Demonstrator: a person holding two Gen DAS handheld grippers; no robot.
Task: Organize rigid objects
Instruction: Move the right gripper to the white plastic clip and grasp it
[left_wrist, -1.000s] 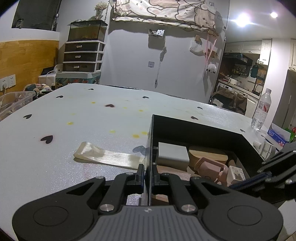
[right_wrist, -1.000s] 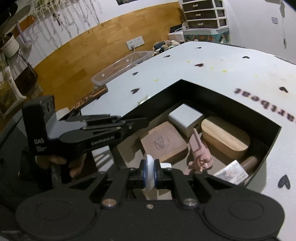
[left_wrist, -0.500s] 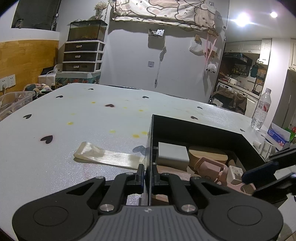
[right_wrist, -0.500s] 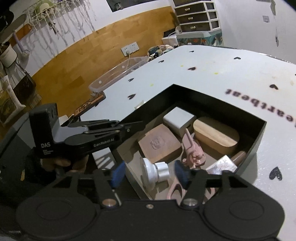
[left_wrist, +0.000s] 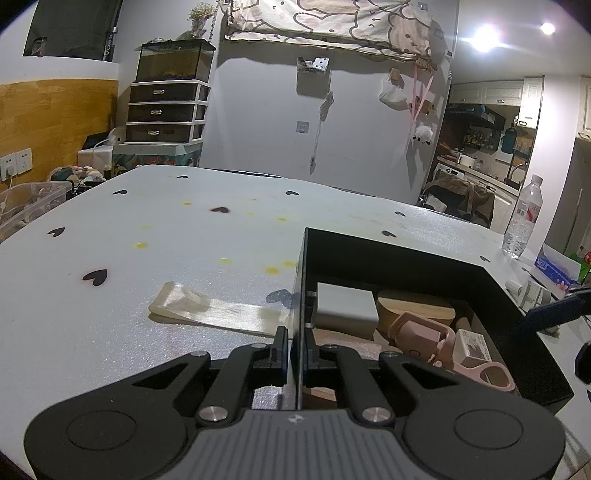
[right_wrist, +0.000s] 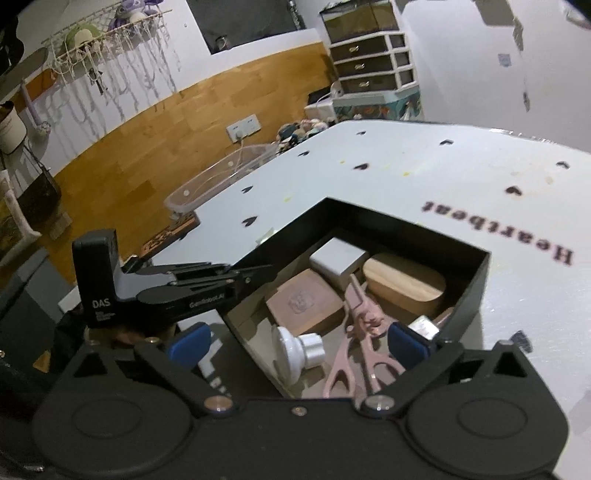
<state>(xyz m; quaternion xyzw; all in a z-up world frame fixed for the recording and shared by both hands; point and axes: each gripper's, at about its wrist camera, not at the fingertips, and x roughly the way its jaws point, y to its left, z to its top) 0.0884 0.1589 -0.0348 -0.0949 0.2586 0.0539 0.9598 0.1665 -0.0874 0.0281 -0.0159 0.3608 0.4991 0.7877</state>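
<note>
My left hand-held gripper is clenched on the near-left wall of the black box, one finger outside it and one inside. My right hand-held gripper hangs released above the box's near corner, its blue pads spread wide with nothing between them. Low in the right wrist frame, just above centre, the white knob lies on its side on the box floor, its long axis running left to right across the picture, the broad disc end to the left and the narrow collar pointing right toward the pink scissors. The scissors lie with handles toward the bottom of the frame and the tips pointing up and away, resting over the brown square block. Behind them sit a white rectangular block and an oval wooden box, its long axis slanting from upper left to lower right. In the left wrist view a cream strip lies flat on the desk, its long axis running left to right, just left of the box wall.
</note>
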